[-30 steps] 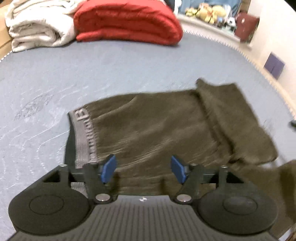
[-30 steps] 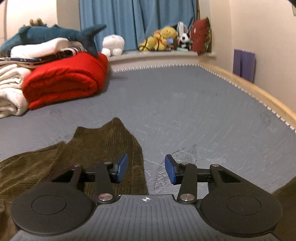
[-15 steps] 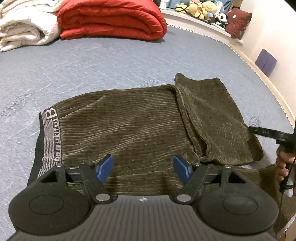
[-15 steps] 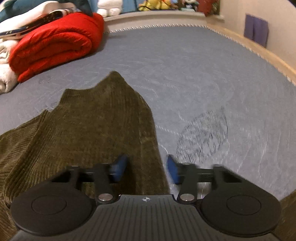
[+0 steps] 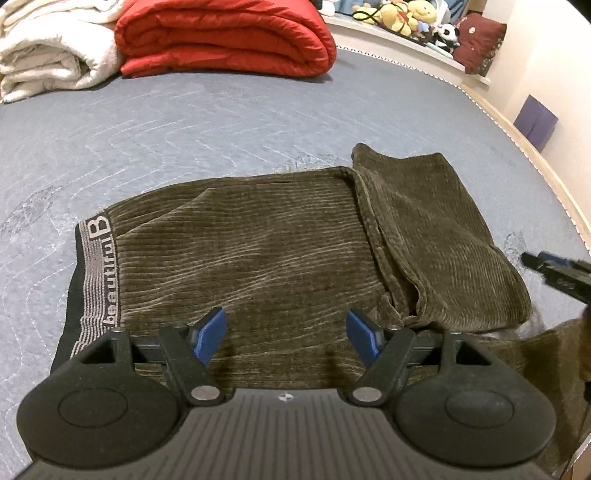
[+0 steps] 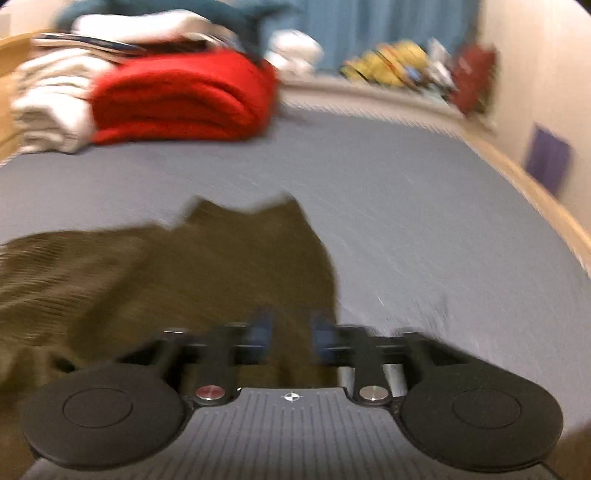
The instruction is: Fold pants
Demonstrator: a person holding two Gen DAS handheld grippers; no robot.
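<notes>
Left gripper [image 5: 284,338]: black plastic body, ribbed grey top plate with a small crosshair mark, two round black discs at the sides, silver pivot screws, blue finger pads [image 5: 208,334]. Right gripper [image 6: 290,338]: same build, blurred; one pivot screw looks reddish, other silver.

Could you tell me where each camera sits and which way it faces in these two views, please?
Left wrist: sits on the left gripper, tilted down at the olive corduroy pants on the grey mattress; its own open blue fingers show, plus the right gripper's tip at the right edge.
Right wrist: sits on the right gripper, looking across the pants' folded leg end toward the blue curtain; blurred, jaws opening.
Shared: the pants, the red duvet, the white blanket, the plush toys.
</notes>
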